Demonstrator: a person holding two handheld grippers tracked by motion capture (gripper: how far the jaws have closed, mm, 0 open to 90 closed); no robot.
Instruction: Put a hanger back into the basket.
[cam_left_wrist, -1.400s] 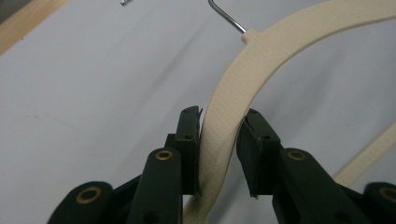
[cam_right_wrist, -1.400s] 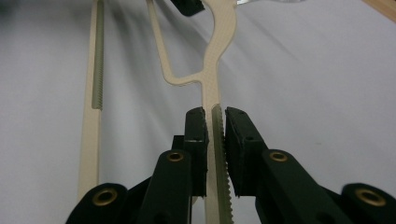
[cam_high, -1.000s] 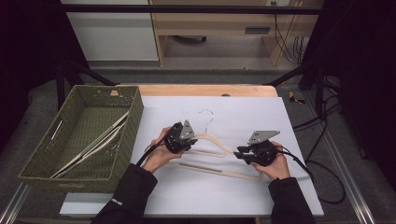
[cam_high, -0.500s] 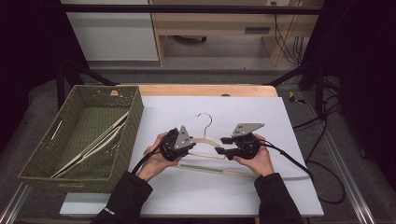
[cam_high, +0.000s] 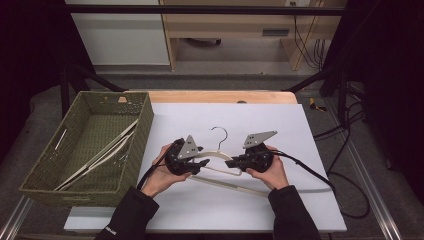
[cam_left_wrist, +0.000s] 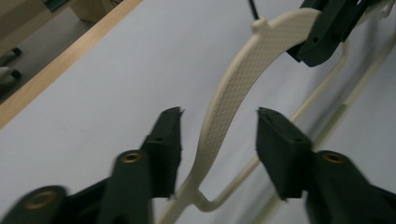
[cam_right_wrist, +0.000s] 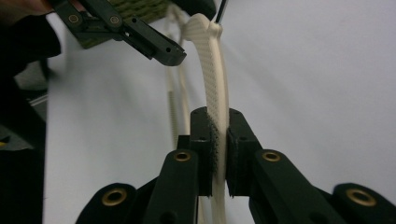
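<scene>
High view. A cream plastic hanger (cam_high: 220, 161) with a metal hook is held just above the white worktop (cam_high: 300, 130), between the left hand-held gripper (cam_high: 200, 161) and the right hand-held gripper (cam_high: 231, 163). A second hanger (cam_high: 240, 186) of the same kind lies flat on the sheet beneath it. A green woven basket (cam_high: 145, 125) stands at the left edge with several more hangers in it. Room: dark surround, black frame rails, a wooden bench and pale cabinet behind, cables trailing on the floor at right.

Left gripper view. The jaws have just been opening and stand partly spread, with the hanger's textured shoulder (cam_left_wrist: 233, 88) passing between them, clear of both pads. Risk: the left side gives no support now, so the hanger hangs from one grip and may pivot or droop.

Right gripper view. The jaws have just been closing and are clamped on the hanger's shoulder (cam_right_wrist: 212, 60), pads pressed to both faces. Risk: the bite is narrow and sits on a curved, slim arm, so a quick swing could let the plastic twist or slide out. The lower bar probably rides close to the second hanger, though the frame is too soft there to be sure; it could snag and drag that one along toward the basket.
</scene>
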